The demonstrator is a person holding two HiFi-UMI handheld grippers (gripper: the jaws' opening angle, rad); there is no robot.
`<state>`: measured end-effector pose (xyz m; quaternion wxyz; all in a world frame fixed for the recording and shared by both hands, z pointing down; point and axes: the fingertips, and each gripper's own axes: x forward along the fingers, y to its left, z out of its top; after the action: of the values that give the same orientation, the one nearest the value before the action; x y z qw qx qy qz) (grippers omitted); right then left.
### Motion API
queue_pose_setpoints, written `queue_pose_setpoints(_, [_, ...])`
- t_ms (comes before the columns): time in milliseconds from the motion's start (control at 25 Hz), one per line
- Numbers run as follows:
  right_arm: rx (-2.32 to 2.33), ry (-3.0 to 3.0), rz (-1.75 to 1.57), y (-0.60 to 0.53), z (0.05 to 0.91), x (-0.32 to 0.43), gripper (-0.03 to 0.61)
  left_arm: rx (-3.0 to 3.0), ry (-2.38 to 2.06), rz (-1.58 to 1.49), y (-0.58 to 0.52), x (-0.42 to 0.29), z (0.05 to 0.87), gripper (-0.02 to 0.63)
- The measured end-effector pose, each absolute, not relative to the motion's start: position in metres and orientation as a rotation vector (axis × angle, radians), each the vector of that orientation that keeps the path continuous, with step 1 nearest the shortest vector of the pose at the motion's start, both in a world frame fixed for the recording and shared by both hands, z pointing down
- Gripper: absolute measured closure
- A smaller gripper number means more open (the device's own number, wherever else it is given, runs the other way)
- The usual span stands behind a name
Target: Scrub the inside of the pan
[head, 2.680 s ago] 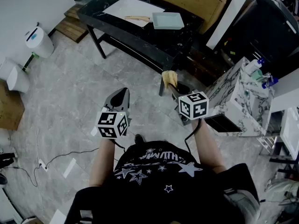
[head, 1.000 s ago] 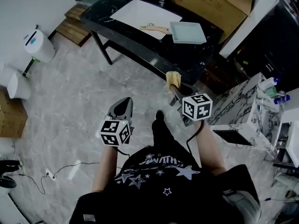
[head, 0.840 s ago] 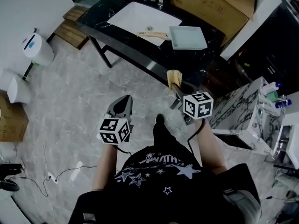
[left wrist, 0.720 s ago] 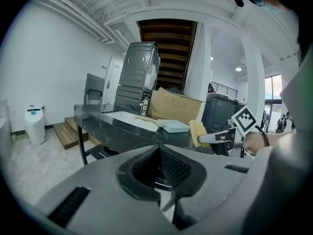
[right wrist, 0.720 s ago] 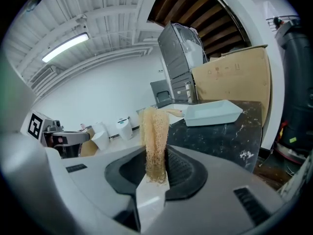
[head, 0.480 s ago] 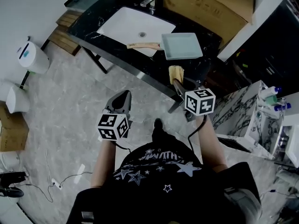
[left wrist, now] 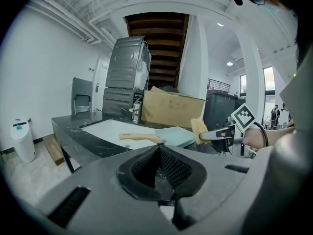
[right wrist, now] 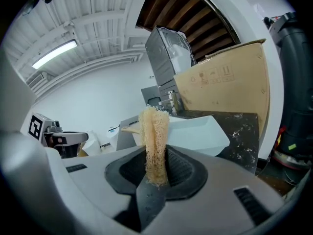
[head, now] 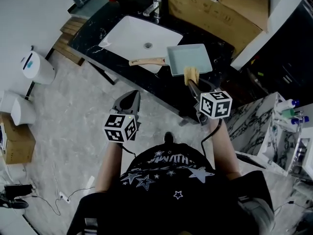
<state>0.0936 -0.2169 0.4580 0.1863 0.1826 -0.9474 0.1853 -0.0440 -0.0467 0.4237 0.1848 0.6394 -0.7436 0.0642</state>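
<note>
Black fabric printed with white stars, the person's shirt [head: 166, 180], fills the bottom of the head view. Both forearms reach forward from it.

The left gripper [head: 128, 101] hangs over the grey stone floor, short of the counter. Its jaws are pressed together with nothing between them.

The right gripper [head: 192, 84] is further forward, over the counter's near edge. Its jaws are clamped on a tan loofah scrubber [head: 190, 74], which stands up out of the pads. The loofah sits at the near rim of the pan; whether it touches cannot be told.

The pan [head: 190, 59] is square, pale blue-green and shallow, resting on the black marble counter [head: 93, 31]. It lies just right of a white sink basin [head: 132, 35]. Its wooden handle [head: 146, 61] points left across the basin's corner.

Beyond the basin stands a metal faucet [head: 155, 6], and behind that a large cardboard box [head: 215, 9].

The pan looks rigid and fairly light, so it may slide on the polished stone under scrubbing. The wooden handle is probably the best place for the free left gripper to steady it. The loofah looks soft and fibrous, likely to bend when pressed.
</note>
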Motion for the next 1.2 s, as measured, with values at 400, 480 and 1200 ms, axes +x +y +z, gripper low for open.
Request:
queue_pose_setpoints(400, [0.584, -2.659, 0.590, -0.258, 0.467, 0.094, 0.488, 1.867, -2.011, 0.274, -0.094, -0.057, 0.433, 0.604])
queue_pose_setpoints(480, [0.613, -2.646, 0.595, -0.262, 0.469, 0.095, 0.488, 1.903, -1.972, 0.322, -0.102, -0.059, 0.438, 0.576])
queue_pose_setpoints(1200, [1.045, -2.552, 0.641, -0.291, 0.454, 0.074, 0.488, 2.159, -1.741, 0.594, -0.156, -0.148, 0.452, 0.400])
